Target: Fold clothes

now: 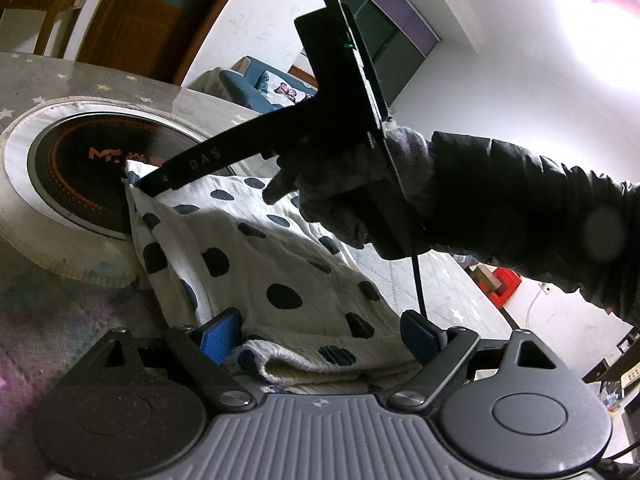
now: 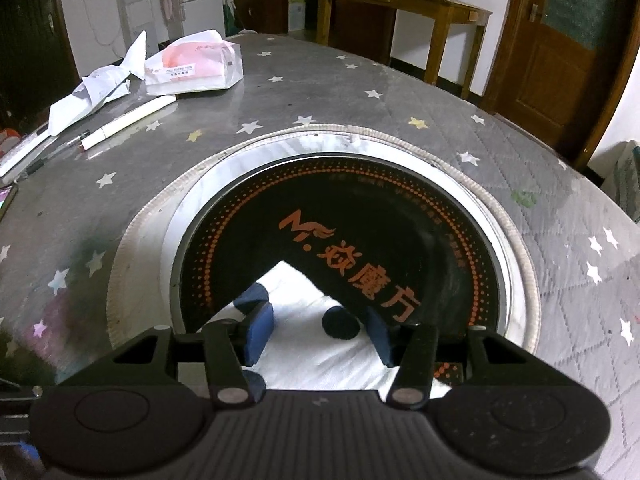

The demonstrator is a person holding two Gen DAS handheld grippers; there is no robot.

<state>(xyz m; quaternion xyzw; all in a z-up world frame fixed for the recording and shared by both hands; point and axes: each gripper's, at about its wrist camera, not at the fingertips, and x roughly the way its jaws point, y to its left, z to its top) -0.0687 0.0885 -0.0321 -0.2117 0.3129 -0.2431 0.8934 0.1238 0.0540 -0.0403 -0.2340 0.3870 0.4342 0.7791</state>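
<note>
A white cloth [image 1: 256, 256] with dark blue dots lies folded on the counter [image 2: 320, 92], one corner reaching onto a round black hob [image 2: 400, 216] set into the counter's middle. In the left wrist view the cloth fills the centre, running from the hob at 10 o'clock down to the left gripper [image 1: 320, 336] at 6 o'clock. That gripper's jaws stand wide apart, with the cloth's thick folded edge between them — the blue pads [image 1: 220, 336] do not press it. The right gripper [image 2: 320, 332] sits over the corner on the hob; its jaws are apart, the cloth between them and not pinched. A gloved hand [image 1: 340, 196] and dark sleeve [image 1: 540, 216] hold it, entering from 3 o'clock. Across the counter, at 10 o'clock in the right wrist view, lie a tissue pack [image 2: 196, 66], crumpled paper [image 2: 96, 92] and a pen [image 2: 128, 120]. A wooden table [image 2: 404, 4] and door [image 2: 560, 40] stand beyond.
</note>
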